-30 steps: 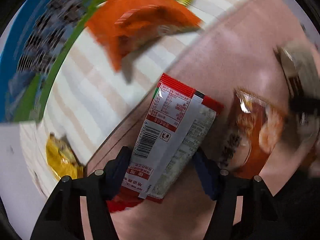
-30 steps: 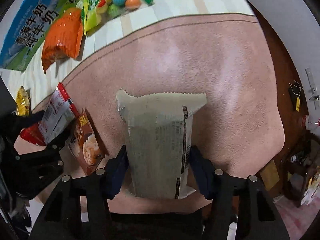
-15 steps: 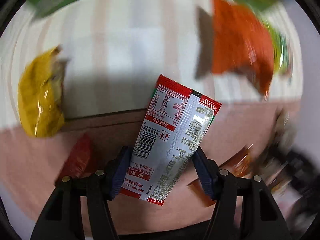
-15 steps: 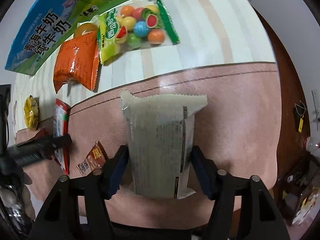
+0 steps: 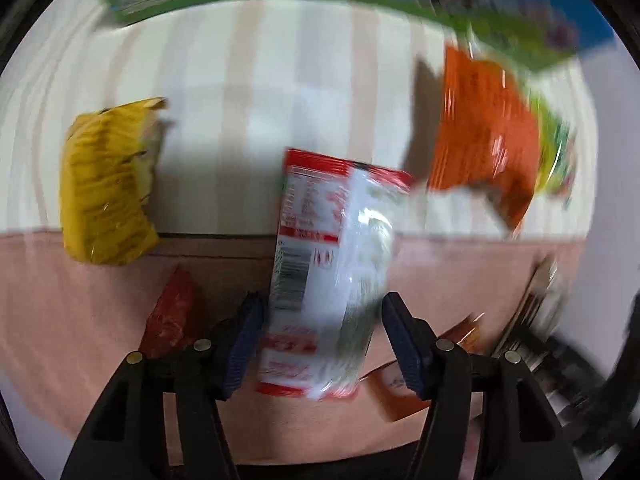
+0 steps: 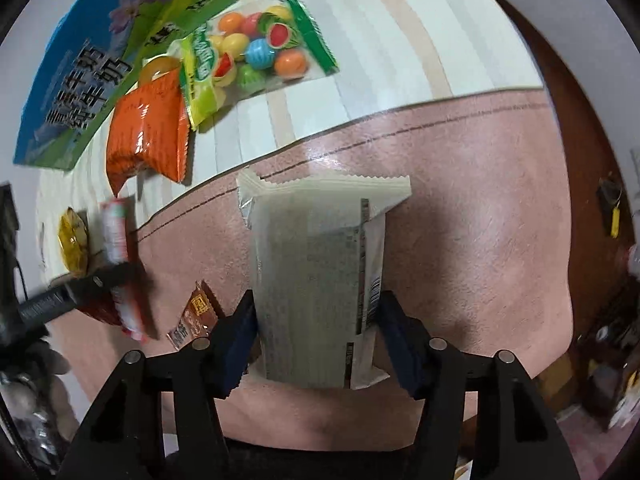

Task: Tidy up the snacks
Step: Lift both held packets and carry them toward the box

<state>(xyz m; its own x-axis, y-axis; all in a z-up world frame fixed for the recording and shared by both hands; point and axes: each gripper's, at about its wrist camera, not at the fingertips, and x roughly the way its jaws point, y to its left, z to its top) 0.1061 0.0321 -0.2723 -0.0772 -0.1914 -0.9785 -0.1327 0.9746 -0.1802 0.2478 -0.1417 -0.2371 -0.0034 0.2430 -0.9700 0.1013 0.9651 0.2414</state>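
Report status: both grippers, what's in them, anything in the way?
Left gripper closing around red-and-white packet. Right gripper closing around cream packet. Small brown packet lies between them.

Candy bag [image 6: 256, 52] lies right of chip bag [image 6: 150, 130] (milk carton [image 6: 100, 56] behind), on striped cloth [image 6: 380, 40].

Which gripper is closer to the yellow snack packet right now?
Left. The left gripper hangs just beside the yellow packet; the right gripper sits farther across the pink mat.

Surface: pink mat [image 6: 460, 184] on striped cloth [image 6: 400, 32].
Dark wooden furniture [image 6: 576, 120] stands beyond the mat's right edge.
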